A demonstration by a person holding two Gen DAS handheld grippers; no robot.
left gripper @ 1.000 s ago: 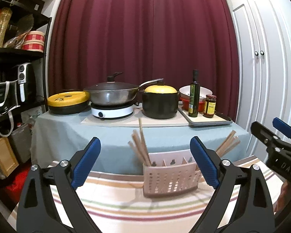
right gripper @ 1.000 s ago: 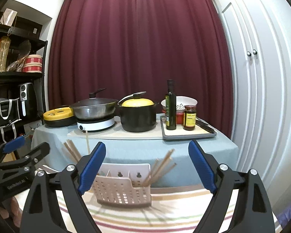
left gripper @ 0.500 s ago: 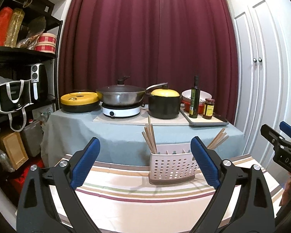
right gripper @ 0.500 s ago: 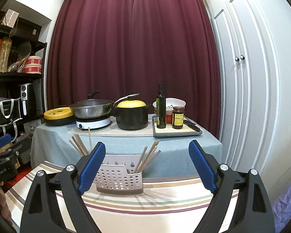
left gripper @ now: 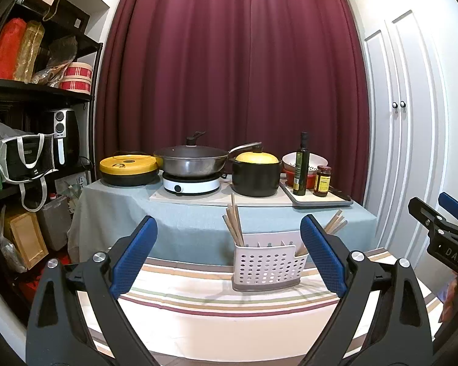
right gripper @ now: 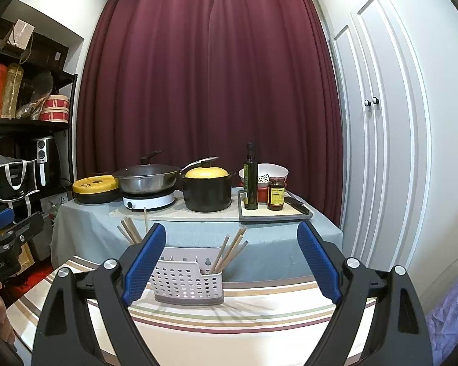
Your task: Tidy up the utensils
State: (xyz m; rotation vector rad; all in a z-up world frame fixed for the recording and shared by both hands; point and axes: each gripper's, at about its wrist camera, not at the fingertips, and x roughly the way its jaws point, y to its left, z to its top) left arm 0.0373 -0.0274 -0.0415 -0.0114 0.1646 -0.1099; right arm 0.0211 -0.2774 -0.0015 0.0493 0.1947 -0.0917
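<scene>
Left tongs: my left gripper [left gripper: 227, 256] is spread wide with nothing between its blue pads, hovering above the striped cloth [left gripper: 198, 302].
Left bundle: a cluster of wooden chopsticks [left gripper: 233, 224] stands in the left end of the caddy, tips fanning upward (one stick rises straighter than the rest).
Caddy: the perforated utensil holder [left gripper: 267, 267] sits upright on the striped cloth, in front of the grey-draped table [left gripper: 155, 216] that carries the wok, pot and bottle.
Right bundle: a second group of chopsticks [right gripper: 230, 251] leans out of the holder's right compartment.
Right tongs: my right gripper [right gripper: 232, 260] is likewise released and empty, well back from the holder.
Progress: I see no loose utensils on the cloth, so I judge the sorting done or nearly so; what remains, if anything, lies outside these views.
</scene>
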